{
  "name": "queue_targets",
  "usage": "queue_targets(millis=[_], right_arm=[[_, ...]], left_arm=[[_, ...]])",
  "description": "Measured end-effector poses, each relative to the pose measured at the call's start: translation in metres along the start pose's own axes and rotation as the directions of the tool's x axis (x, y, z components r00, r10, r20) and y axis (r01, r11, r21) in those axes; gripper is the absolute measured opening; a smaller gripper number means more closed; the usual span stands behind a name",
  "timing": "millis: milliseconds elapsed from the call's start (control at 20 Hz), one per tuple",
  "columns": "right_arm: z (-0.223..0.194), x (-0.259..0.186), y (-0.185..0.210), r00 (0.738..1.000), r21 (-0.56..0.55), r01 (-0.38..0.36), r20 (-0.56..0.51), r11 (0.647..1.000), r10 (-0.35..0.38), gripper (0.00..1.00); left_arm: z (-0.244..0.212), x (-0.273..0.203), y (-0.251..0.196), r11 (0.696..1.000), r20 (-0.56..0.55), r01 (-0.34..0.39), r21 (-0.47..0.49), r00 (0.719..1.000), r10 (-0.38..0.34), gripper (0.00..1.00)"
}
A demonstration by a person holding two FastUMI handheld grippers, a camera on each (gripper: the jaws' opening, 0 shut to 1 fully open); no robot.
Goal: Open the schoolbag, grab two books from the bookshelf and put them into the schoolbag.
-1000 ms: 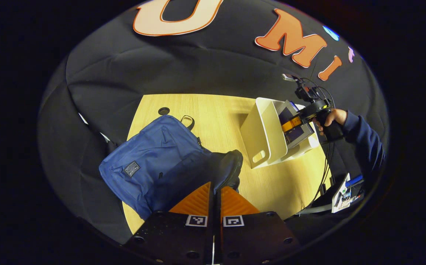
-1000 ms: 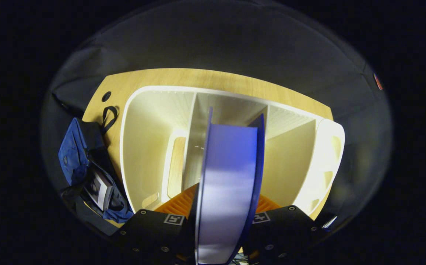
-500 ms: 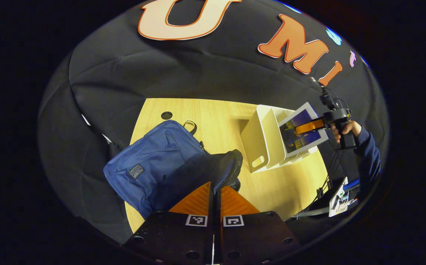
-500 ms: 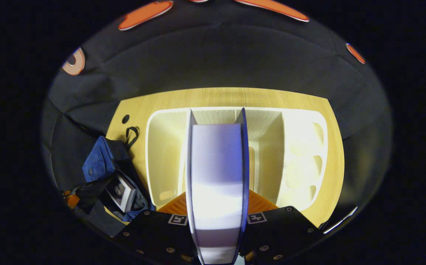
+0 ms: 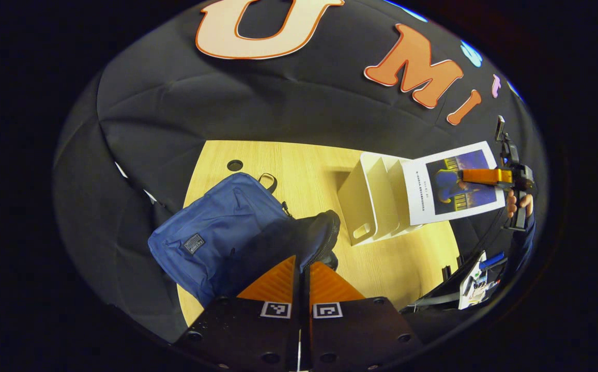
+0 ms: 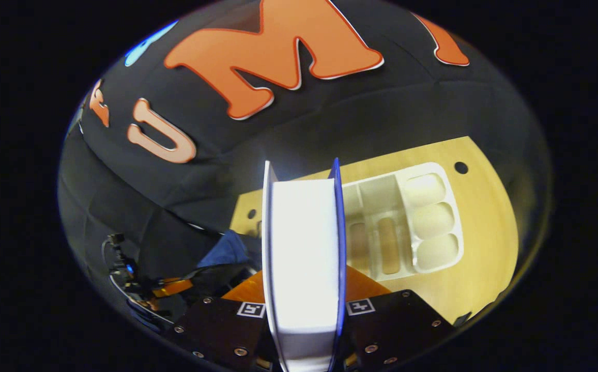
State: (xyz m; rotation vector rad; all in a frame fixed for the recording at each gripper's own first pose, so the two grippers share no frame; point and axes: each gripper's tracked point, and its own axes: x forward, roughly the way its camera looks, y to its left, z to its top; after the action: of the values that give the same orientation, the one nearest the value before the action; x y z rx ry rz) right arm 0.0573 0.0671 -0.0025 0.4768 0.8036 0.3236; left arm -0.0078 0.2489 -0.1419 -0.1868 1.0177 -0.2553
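Note:
The blue schoolbag [image 5: 216, 232] lies on the wooden table [image 5: 304, 170], its dark opening edge [image 5: 299, 240] lifted. My left gripper [image 5: 303, 264] is shut on that edge. To the right, the white bookshelf [image 5: 373, 201] stands with its compartments showing. My right gripper [image 5: 485, 176] is held in a hand above and to the right of the shelf, shut on a book with a blue picture cover [image 5: 451, 185]. In the right gripper view the book [image 6: 303, 258] stands edge-on between the fingers of my right gripper [image 6: 303, 283], well above the bookshelf [image 6: 407, 222]. The schoolbag [image 6: 226, 250] shows to its left.
A round cable hole [image 5: 234, 165] sits in the table behind the bag. Cables and a small device [image 5: 477, 281] lie off the table's right front corner. Bare wood [image 5: 381, 263] lies between the bag and the shelf. Black cloth walls the booth behind.
My right gripper has pulled the book up out of the shelf and carried it higher and to the right, clear of the shelf. My left gripper has kept its hold on the bag.

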Motion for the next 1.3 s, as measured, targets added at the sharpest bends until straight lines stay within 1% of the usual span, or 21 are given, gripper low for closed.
queue_targets(millis=[50, 150, 300, 350, 550, 600, 700, 750, 800, 900, 1000, 1150, 1300], right_arm=[[-0.011, 0.003, 0.015, 0.999, 0.015, -0.041, 0.008, 0.999, 0.041, 0.41], [-0.047, 0.014, 0.039, 0.994, 0.04, -0.109, -0.009, 0.993, 0.11, 0.4], [-0.101, 0.036, 0.07, 0.981, 0.097, -0.178, -0.059, 0.979, 0.184, 0.41], [-0.116, 0.046, 0.078, 0.977, 0.112, -0.186, -0.082, 0.976, 0.196, 0.41], [-0.158, 0.086, 0.097, 0.975, 0.172, -0.179, -0.101, 0.969, 0.198, 0.41], [-0.166, 0.092, 0.101, 0.976, 0.193, -0.168, -0.109, 0.967, 0.191, 0.41], [-0.188, 0.104, 0.108, 0.974, 0.197, -0.15, -0.139, 0.969, 0.179, 0.41], [-0.195, 0.112, 0.11, 0.976, 0.198, -0.141, -0.137, 0.97, 0.17, 0.41], [-0.2, 0.119, 0.11, 0.979, 0.214, -0.129, -0.128, 0.968, 0.158, 0.41], [-0.202, 0.132, 0.109, 0.983, 0.275, -0.115, -0.106, 0.955, 0.149, 0.41], [-0.208, 0.145, 0.106, 0.983, 0.322, -0.101, -0.113, 0.941, 0.144, 0.4], [-0.214, 0.16, 0.106, 0.985, 0.363, -0.102, -0.096, 0.926, 0.146, 0.41], [-0.217, 0.176, 0.106, 0.989, 0.425, -0.099, -0.056, 0.9, 0.136, 0.4]], left_arm=[[0.001, 0.0, -0.001, 1.0, -0.003, 0.005, -0.004, 1.0, -0.005, 0.01], [0.002, 0.001, 0.0, 1.0, -0.01, 0.009, -0.008, 1.0, -0.009, 0.01], [0.006, 0.0, 0.001, 1.0, -0.018, 0.007, -0.003, 1.0, -0.007, 0.01], [0.007, 0.0, 0.001, 1.0, -0.022, 0.004, -0.005, 1.0, -0.004, 0.02], [0.006, 0.0, 0.001, 1.0, -0.034, 0.002, -0.01, 0.999, -0.002, 0.01], [0.006, 0.0, 0.001, 1.0, -0.039, 0.001, -0.01, 0.999, -0.001, 0.01], [0.009, -0.001, 0.002, 1.0, -0.037, -0.006, -0.01, 0.999, 0.005, 0.01], [0.01, 0.0, 0.002, 1.0, -0.038, -0.006, -0.011, 0.999, 0.006, 0.01], [0.011, -0.001, 0.003, 1.0, -0.038, -0.006, -0.009, 0.999, 0.006, 0.01], [0.01, -0.002, 0.001, 1.0, -0.04, -0.003, -0.01, 0.999, 0.002, 0.01], [0.007, 0.0, 0.001, 1.0, -0.049, 0.001, -0.014, 0.999, -0.001, 0.01], [0.007, 0.004, -0.001, 1.0, -0.058, 0.006, -0.014, 0.998, -0.007, 0.01], [0.008, 0.005, -0.003, 1.0, -0.063, 0.005, -0.008, 0.998, -0.005, 0.01]])
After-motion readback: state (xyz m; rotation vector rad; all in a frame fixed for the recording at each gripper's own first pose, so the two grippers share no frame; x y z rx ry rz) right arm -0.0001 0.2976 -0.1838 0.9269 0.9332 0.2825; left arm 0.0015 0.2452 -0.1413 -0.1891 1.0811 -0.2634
